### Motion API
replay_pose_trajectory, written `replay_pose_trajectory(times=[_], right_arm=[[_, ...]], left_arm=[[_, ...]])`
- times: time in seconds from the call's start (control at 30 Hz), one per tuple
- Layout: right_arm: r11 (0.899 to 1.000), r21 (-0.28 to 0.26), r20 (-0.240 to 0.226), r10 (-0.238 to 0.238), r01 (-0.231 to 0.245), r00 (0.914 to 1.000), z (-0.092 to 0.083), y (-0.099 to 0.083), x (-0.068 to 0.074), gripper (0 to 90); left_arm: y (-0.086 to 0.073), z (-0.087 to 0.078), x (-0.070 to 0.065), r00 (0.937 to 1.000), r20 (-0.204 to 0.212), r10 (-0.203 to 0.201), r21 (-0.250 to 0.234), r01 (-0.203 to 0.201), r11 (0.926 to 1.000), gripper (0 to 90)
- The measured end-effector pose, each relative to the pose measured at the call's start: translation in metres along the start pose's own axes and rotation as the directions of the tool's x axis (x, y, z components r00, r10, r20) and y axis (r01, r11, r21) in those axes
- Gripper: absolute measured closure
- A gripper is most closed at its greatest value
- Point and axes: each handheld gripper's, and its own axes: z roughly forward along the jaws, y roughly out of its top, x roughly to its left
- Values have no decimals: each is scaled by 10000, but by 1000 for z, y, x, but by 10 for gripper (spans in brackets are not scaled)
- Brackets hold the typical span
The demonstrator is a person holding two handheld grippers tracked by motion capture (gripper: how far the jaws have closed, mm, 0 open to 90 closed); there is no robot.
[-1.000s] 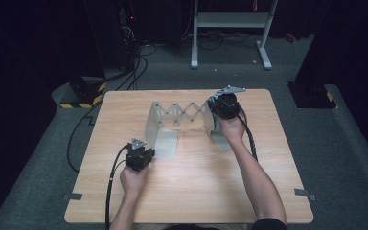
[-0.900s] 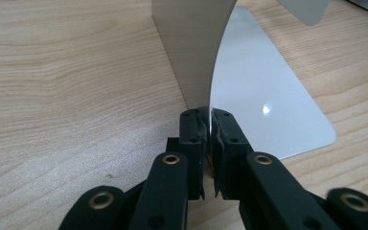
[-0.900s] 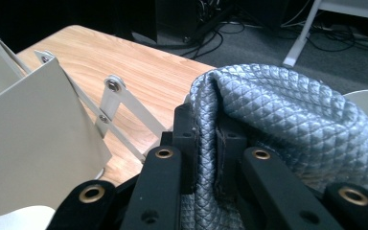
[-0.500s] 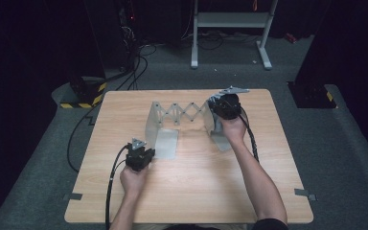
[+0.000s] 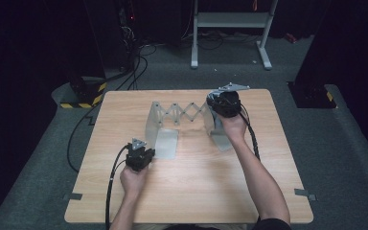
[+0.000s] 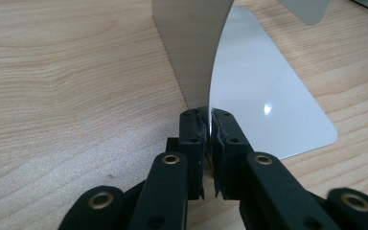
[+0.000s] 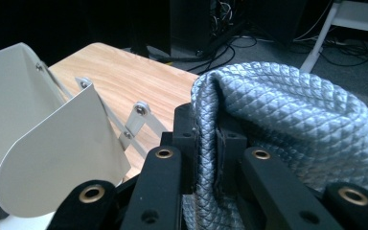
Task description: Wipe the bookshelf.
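A white metal expanding rack [image 5: 184, 114] stands mid-table: two L-shaped end plates joined by scissor links. My left gripper [image 5: 148, 153] [image 6: 207, 115] is shut on the thin lower edge of the left upright plate [image 6: 191, 52], whose flat base [image 6: 263, 91] lies on the wood beside it. My right gripper [image 5: 219, 101] [image 7: 206, 129] hovers over the right end plate [image 5: 214, 128] and is shut on a fold of grey quilted fabric [image 7: 287, 115]. In the right gripper view the two rounded plates [image 7: 62, 143] and the scissor links [image 7: 136, 117] sit to the left of the jaws.
The wooden table [image 5: 196, 191] has bare room in front of the rack and at both sides. Beyond its far edge are a white stand's legs [image 5: 230, 28], floor cables [image 5: 134, 67] and a black-and-yellow striped block [image 5: 79, 103].
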Motion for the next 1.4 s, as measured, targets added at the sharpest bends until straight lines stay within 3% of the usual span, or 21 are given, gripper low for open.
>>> replay_pose_trajectory(times=[0.37, 0.67, 0.77, 1.4], right_arm=[[9994, -108, -104, 317, -318, 9994, -5, -10, -6, 828], [9990, 440, -1, 107, -107, 9999, 3, -22, -4, 829], [9987, 312, -162, 413, -408, 9990, 3, -26, -5, 829], [9991, 268, 148, 326, -329, 9994, -3, -25, -8, 829]], left_arm=[[0, 0, 0, 10000, -12, 1, -2, -1, 10000, 832], [0, 0, 0, 10000, -21, 12, 0, -12, 10000, 833], [0, 0, 0, 10000, -19, 11, 0, -11, 10000, 833], [0, 0, 0, 10000, -31, 24, 1, -24, 10000, 832]])
